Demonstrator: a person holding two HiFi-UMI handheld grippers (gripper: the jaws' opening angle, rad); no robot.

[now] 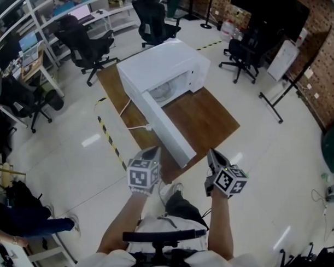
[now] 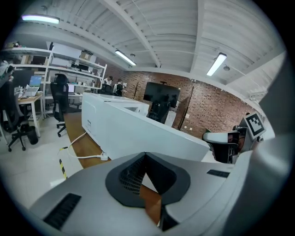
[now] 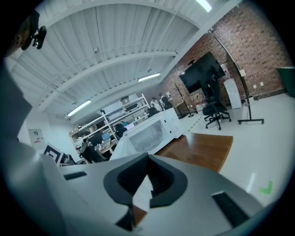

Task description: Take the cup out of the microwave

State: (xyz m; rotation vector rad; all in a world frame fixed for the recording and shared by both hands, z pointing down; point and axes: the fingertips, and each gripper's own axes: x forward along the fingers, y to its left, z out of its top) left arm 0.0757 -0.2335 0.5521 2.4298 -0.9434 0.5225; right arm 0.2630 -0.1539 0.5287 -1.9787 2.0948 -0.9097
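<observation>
A white microwave [image 1: 164, 64] stands on a brown wooden table [image 1: 206, 118], and its door [image 1: 167, 127] is swung wide open toward me. Inside the cavity a pale rounded thing [image 1: 161, 91] shows, too small to tell as the cup. My left gripper [image 1: 151, 150] hovers just short of the door's outer end with its jaws shut and empty. To the right of the door's end, level with the table's near corner, my right gripper [image 1: 212, 153] is also shut and empty. In the left gripper view the left gripper [image 2: 145, 154] faces the door's white face [image 2: 138, 129]. In the right gripper view the right gripper [image 3: 148, 156] points at the microwave [image 3: 150, 131].
A white cable with a plug [image 1: 148, 126] lies on the table left of the door. Black office chairs [image 1: 88, 45] and shelves stand behind on the left. Yellow-black tape [image 1: 109, 139] marks the floor. A dark screen on a stand [image 1: 280, 30] is at the back right.
</observation>
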